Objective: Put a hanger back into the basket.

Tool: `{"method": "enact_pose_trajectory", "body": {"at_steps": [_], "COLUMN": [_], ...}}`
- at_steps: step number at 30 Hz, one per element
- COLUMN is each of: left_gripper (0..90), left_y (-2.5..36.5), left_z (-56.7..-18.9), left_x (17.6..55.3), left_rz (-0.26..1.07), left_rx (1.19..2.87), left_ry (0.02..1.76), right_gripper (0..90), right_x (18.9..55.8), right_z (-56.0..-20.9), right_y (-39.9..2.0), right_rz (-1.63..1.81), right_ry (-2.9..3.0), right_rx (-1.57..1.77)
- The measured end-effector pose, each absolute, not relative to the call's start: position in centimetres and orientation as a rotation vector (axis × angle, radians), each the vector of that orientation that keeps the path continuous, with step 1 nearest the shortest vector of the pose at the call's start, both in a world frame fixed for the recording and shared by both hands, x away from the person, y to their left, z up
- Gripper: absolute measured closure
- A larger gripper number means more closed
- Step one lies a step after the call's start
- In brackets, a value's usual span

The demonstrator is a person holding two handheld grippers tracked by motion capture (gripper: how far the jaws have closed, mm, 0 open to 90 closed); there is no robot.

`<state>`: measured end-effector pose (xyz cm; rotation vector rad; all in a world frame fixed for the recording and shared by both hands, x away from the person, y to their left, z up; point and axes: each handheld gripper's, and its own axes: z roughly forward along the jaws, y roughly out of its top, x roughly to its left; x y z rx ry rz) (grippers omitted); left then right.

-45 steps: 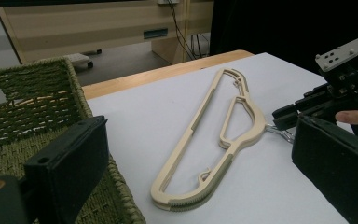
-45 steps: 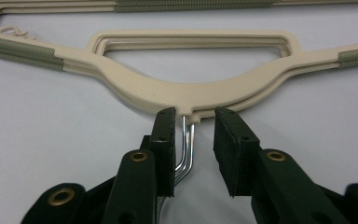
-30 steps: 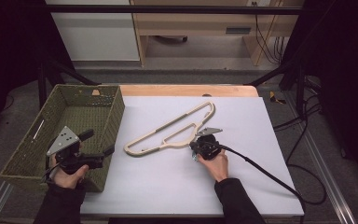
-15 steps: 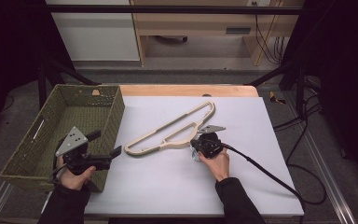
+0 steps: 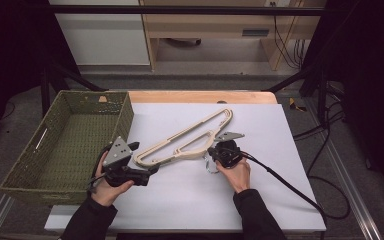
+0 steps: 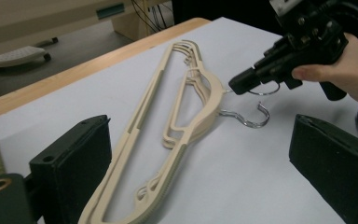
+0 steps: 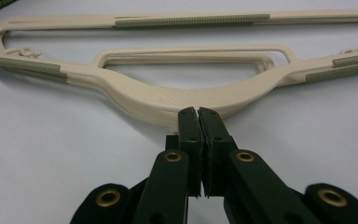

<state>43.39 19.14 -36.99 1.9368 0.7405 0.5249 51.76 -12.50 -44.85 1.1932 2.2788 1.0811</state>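
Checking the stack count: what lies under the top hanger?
At least one more cream hanger lies under the top hanger; a second metal hook shows on the white sheet. How many lie beneath is covered.

The worktop lies bare along its near edge and over its whole right side, so a hand can pass freely there. A stack of cream hangers runs slantwise across the middle, from near the far edge toward the left. The woven basket blocks the left edge. The left tongs, jaws wide, sit just at the hangers' near-left end; the right tongs, pressed together at the hook's neck, close off the stack's near side with their cable trailing to the near right corner.
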Motion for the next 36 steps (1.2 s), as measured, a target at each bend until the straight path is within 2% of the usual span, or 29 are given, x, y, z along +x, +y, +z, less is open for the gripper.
{"method": "enact_pose_trajectory", "body": {"at_steps": [18, 28, 36], "left_gripper": [8.4, 12.6, 22.6], "left_y": [11.4, 9.1, 7.8], "left_z": [-39.9, -41.5, -42.9], "left_x": [47.8, 51.0, 52.6], "left_rz": [0.405, 0.383, 0.437], "left_rx": [2.102, 2.174, 2.251], "left_ry": [0.666, 0.631, 0.615], "right_gripper": [89.1, 89.1, 89.1], "right_x": [51.6, 51.5, 51.4], "right_z": [-43.4, -43.0, -42.9], "right_y": [-12.9, -12.8, -12.8], "right_rz": [1.108, 1.113, 1.12], "right_ry": [2.282, 2.29, 2.284], "right_rx": [1.162, 1.15, 1.151]}}
